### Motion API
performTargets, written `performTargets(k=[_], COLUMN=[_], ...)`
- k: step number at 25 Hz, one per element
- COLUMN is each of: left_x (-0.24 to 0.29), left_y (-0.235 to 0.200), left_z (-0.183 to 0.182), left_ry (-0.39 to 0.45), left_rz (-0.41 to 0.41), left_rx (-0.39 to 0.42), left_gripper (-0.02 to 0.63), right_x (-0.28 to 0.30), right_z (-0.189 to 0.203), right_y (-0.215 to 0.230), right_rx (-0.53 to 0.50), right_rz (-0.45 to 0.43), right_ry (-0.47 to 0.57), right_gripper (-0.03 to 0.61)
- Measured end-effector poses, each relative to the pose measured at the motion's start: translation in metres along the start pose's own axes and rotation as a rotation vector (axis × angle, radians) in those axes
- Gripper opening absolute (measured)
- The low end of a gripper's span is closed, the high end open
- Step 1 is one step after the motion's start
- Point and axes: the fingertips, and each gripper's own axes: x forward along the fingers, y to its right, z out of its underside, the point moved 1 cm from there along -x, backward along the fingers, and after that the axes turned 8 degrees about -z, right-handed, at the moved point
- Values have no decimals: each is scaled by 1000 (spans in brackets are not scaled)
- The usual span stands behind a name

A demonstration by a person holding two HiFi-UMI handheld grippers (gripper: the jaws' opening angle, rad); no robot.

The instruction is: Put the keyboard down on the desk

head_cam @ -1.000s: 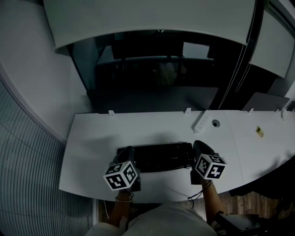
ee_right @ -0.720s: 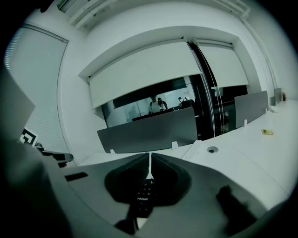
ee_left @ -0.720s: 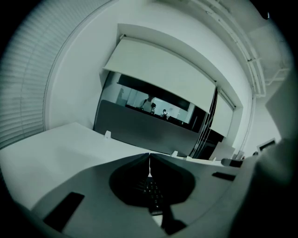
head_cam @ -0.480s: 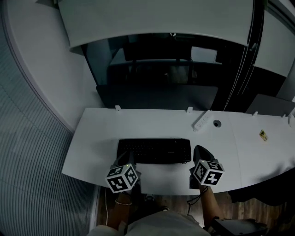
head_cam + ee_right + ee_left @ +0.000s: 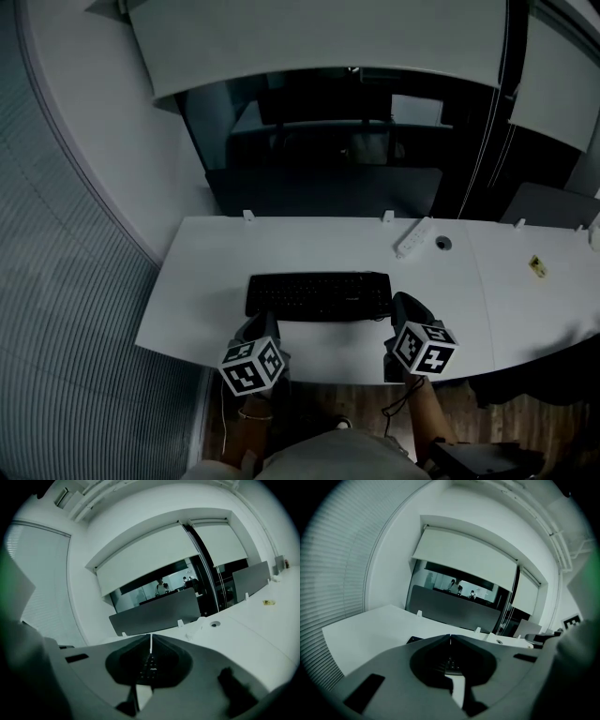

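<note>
Flat black plastic keyboard (image 5: 319, 296) is lying on the white desk (image 5: 202, 281), near the front edge. Left gripper (image 5: 257, 328) and right gripper (image 5: 409, 309) hang just beside its corners, fingers together on nothing. Main risk I'd guess: a stray tip nudging it crooked.

A white power strip (image 5: 412, 237) lies slantwise just beside a round cable grommet (image 5: 442, 244), and well off to their right sits a small yellow tag (image 5: 536, 266). Behind them a dark partition screen (image 5: 323, 192) stands upright with small white brackets (image 5: 248, 215) at its foot, and a grey screen (image 5: 548, 204) stands further right. Overhead a pale roller blind (image 5: 328, 42) hangs partway down over dark glass (image 5: 319, 122). Ribbed slatted blinds (image 5: 66, 281) curve along the left wall, and wood floor (image 5: 483, 411) shows at the lower right.
</note>
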Motion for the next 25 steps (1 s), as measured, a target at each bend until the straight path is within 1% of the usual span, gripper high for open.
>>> performTargets(k=[4,8,10,12,14,16,25], left_x=[5,12,17,16,16,18,13], left_y=[-7,-8,-7,-7,-10,-13,-34], left_z=[-4,-13,-13,-13,-18,-21,-19], left_ry=[1,16,5,0,13,13,-2], left_rz=[2,24,40,52,54,52,27], left_rx=[-20,-20,-26,-18,-1,-1,2], left_gripper=[15,15,15,15,15,15,15], right_x=[0,2,2,1,3,5,7], right_z=[2,-5,-7,-2,-1,0,9], right_y=[-14,-28,-30,-33,-36,-38,-44], right_rx=[8,-47,-49,-63,-99,-118,-97], right_rz=[-7,4,12,23,37,43,49], right_ry=[-9,-5,-3,-17,-30,-39,-59], right_gripper=[37,37,37,37,32,32,32])
